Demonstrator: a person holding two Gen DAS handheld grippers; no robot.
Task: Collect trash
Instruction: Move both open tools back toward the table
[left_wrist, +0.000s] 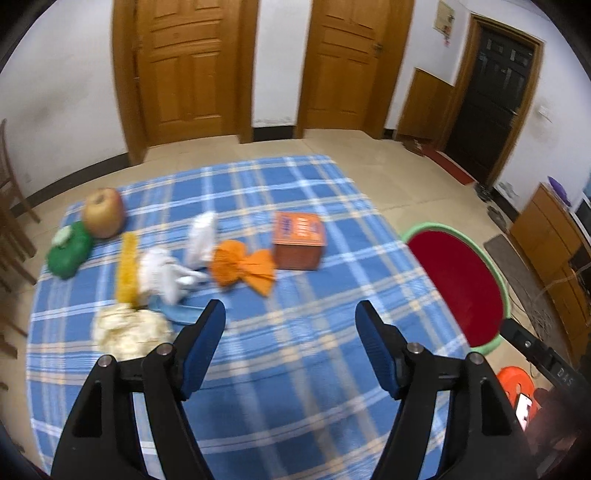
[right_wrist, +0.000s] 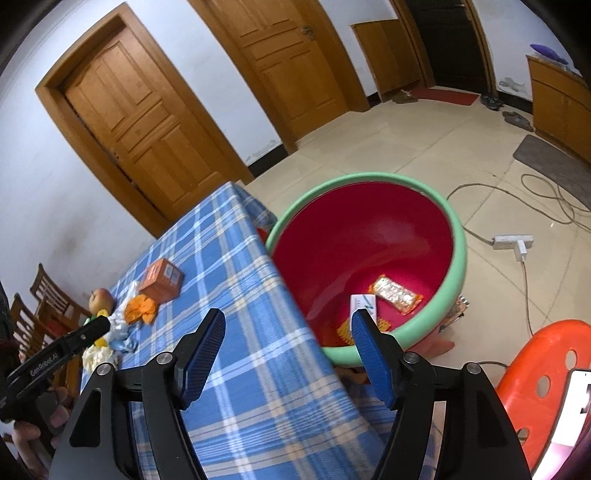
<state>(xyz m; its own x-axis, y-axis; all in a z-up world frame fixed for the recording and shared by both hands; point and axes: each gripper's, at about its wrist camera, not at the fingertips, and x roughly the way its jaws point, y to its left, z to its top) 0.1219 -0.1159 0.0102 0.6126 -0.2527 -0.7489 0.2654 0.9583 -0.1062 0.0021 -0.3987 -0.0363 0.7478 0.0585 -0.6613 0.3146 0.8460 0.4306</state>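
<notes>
Blue-padded fingers of the left gripper (left_wrist: 290, 314) stand apart with nothing between them, hovering over a blue plaid tablecloth (left_wrist: 295, 192). Beyond its tips on that cloth lie an orange crumpled wrapper (left_wrist: 243, 267), white crumpled tissues (left_wrist: 166, 273), a yellow strip (left_wrist: 127, 267), a cream wad (left_wrist: 129, 328), an orange box (left_wrist: 299, 240), a green bag (left_wrist: 68, 253) and an apple (left_wrist: 104, 212). The right gripper (right_wrist: 288, 323) also stands spread and empty, above the cloth's edge beside a red basin with a green rim (right_wrist: 458, 236). Inside the basin lie an orange snack packet (right_wrist: 397, 293) and a white card (right_wrist: 364, 304). An orange plastic stool (right_wrist: 543, 376) stands past the basin.
</notes>
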